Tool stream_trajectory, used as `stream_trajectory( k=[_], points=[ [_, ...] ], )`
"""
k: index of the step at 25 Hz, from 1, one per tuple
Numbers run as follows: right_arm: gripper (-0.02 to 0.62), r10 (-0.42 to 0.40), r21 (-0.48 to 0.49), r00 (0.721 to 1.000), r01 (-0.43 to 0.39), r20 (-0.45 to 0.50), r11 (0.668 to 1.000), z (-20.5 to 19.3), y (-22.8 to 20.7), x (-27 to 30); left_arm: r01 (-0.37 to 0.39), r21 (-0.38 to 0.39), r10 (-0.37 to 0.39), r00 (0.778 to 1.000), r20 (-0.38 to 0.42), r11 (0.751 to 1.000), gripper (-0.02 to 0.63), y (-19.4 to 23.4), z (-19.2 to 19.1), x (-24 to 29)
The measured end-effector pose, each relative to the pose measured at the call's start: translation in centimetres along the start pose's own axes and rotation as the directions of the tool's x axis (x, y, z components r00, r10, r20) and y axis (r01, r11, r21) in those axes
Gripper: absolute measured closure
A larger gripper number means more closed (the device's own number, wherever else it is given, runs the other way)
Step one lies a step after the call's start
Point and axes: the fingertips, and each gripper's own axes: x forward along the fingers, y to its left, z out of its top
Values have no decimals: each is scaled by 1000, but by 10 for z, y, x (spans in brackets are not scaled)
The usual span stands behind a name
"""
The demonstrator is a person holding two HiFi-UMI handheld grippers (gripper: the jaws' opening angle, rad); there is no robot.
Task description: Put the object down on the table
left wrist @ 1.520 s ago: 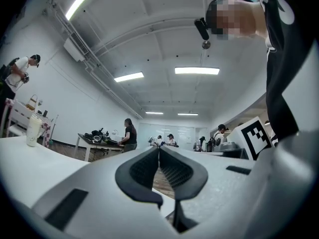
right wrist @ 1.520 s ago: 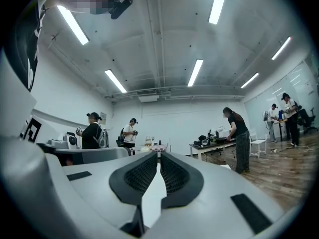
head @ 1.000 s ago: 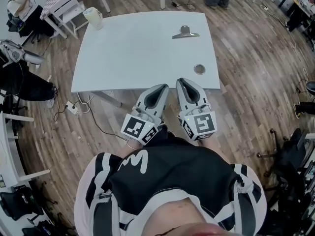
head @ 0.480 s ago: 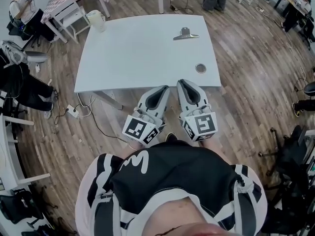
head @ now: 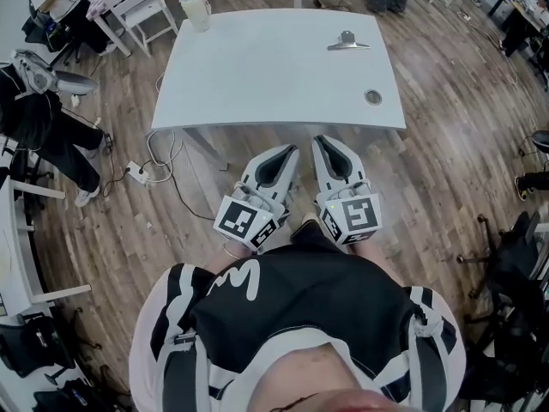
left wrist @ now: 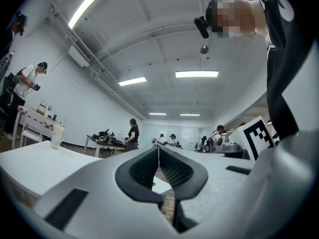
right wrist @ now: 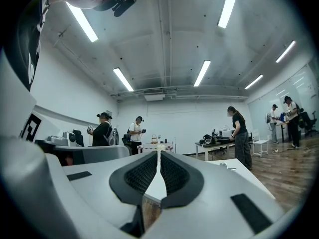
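Note:
A white table (head: 257, 67) stands ahead of me in the head view, with a metal binder clip (head: 347, 41) lying near its far right corner. My left gripper (head: 288, 151) and right gripper (head: 320, 141) are held side by side close to my body, tips over the wooden floor just short of the table's near edge. Both are shut with nothing between their pads. In the left gripper view the left gripper (left wrist: 158, 149) shows pads meeting at the tip. The right gripper (right wrist: 158, 156) looks the same in its own view.
A pale jug (head: 196, 9) stands at the table's far left corner, and a round grommet (head: 372, 97) sits near its right edge. A power strip with cables (head: 141, 172) lies on the floor at left. Chairs and people ring the room.
The table has slid farther away and to the right in the head view. The gripper tips, earlier at its near edge, now hang over the floor. Both grippers stay shut.

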Motion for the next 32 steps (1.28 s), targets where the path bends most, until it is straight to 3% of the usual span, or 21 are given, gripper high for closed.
stream_trajectory(
  k=[8,15,25,32],
  points=[
    [563,-30,5,1000,30,1,1000,-3,75,-37,28,-1,-28,1000,1,1000,595,-17,10,-76],
    [563,-67,8,998,67,0,998,-7,114,-75,46,-16,-46,999,-13,999,595,-38,5,-125],
    [563,-67,-21,997,68,31,997,3,148,-100,44,-29,-44,999,15,999,595,-57,15,-156],
    [569,-87,-32,995,89,55,995,5,140,-122,25,-31,-25,1000,15,999,595,-70,8,-158]
  ],
)
